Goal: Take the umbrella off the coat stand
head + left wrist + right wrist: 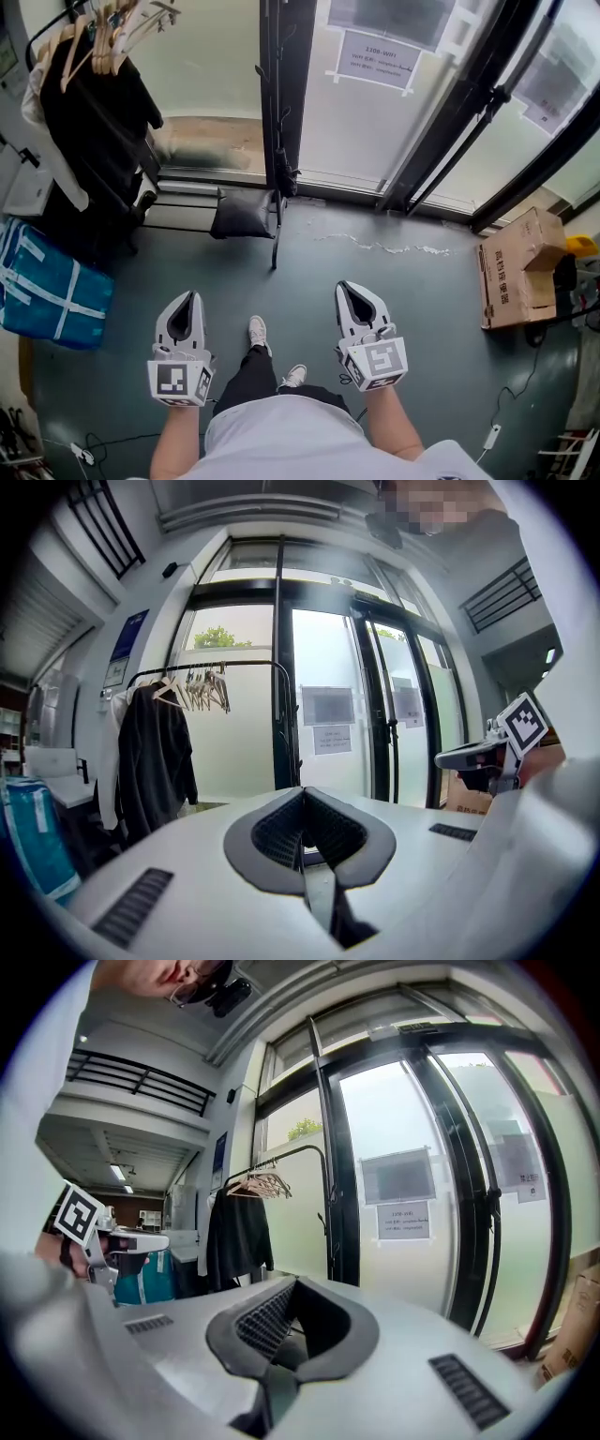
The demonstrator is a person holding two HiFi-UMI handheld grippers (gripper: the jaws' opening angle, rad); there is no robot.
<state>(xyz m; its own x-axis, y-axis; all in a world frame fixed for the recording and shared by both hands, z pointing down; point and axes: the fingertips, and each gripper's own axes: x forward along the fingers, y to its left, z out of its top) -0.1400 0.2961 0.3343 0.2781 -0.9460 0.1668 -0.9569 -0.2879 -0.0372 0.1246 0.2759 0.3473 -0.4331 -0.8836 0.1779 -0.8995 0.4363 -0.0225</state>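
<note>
A black clothes rack (pixel 274 112) stands by the glass doors, with dark coats (pixel 94 122) and wooden hangers (pixel 103 37) on its rail. A long, slim black umbrella (pixel 284 159) seems to hang against the rack's right post; it also shows in the left gripper view (pixel 292 747) and the right gripper view (pixel 326 1227). My left gripper (pixel 190 300) (pixel 302 794) and right gripper (pixel 352 291) (pixel 292 1283) are held level at waist height, well short of the rack. Both are shut and hold nothing.
A dark bag (pixel 242 214) sits on the rack's base. A blue bag (pixel 47 291) lies at the left and a cardboard box (pixel 511 272) at the right. The person's shoes (pixel 258 330) stand on grey floor. Cables (pixel 94 450) run along the near floor.
</note>
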